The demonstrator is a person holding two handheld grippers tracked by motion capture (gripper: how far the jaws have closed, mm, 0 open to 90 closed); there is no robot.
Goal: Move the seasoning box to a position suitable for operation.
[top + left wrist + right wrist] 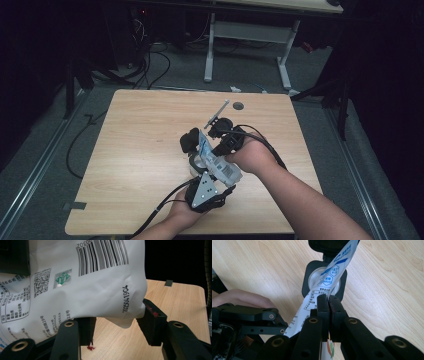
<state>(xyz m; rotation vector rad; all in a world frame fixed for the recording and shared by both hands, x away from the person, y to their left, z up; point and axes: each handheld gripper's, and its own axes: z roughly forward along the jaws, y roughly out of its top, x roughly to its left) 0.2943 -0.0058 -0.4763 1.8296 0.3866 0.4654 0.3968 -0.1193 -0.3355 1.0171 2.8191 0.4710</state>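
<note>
Now pouch (322, 293) between right tool (328, 305) jaws

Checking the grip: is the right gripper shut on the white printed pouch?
Shut: the right gripper pinches the white printed pouch edge.

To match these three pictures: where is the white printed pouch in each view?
High view: white printed pouch at table centre, between both hands.
Left gripper view: upper left, barcode side showing, its corner between the jaws.
Right gripper view: centre, seen edge-on, pinched by the jaws.
Shared landmark: the wooden table.
</note>
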